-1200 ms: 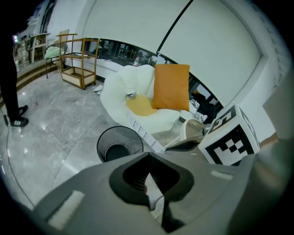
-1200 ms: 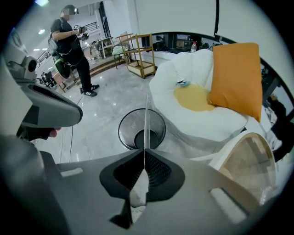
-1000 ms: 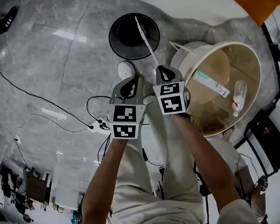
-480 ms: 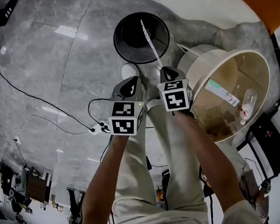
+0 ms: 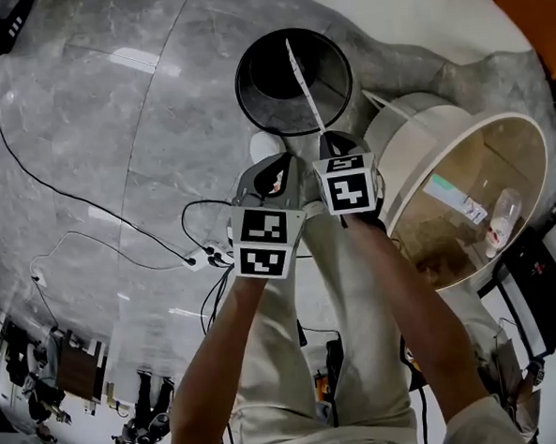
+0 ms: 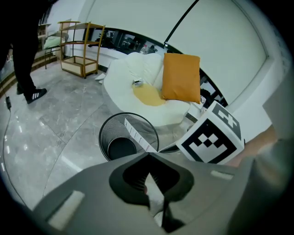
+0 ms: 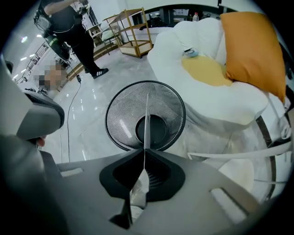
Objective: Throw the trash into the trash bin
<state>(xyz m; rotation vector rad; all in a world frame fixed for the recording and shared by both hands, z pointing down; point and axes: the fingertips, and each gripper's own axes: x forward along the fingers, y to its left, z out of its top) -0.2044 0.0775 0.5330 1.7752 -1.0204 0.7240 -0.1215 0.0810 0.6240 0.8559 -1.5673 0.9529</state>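
Observation:
A black mesh trash bin (image 5: pixel 292 70) stands on the grey marble floor ahead of my feet. My right gripper (image 5: pixel 327 138) is shut on a long white paper strip (image 5: pixel 299 74) whose far end hangs over the bin's mouth. In the right gripper view the strip (image 7: pixel 146 119) shows edge-on above the bin (image 7: pixel 146 121). Just to the left, my left gripper (image 5: pixel 280 160) is shut on a crumpled white paper scrap (image 6: pixel 155 195). In its view, the bin (image 6: pixel 128 137) and the strip (image 6: pixel 137 135) lie beyond the jaws.
A round beige side table (image 5: pixel 413 128) with a plastic bottle (image 5: pixel 503 217) stands right of the bin. Behind lies a white beanbag seat (image 6: pixel 151 98) with an orange cushion (image 6: pixel 181 78). Cables (image 5: pixel 89 204) cross the floor at left. A person (image 7: pixel 71 27) stands by a wooden shelf (image 7: pixel 128 32).
Both grippers have sunk toward the floor and nearer the bin, which now looks larger. Each keeps its hold on its paper.

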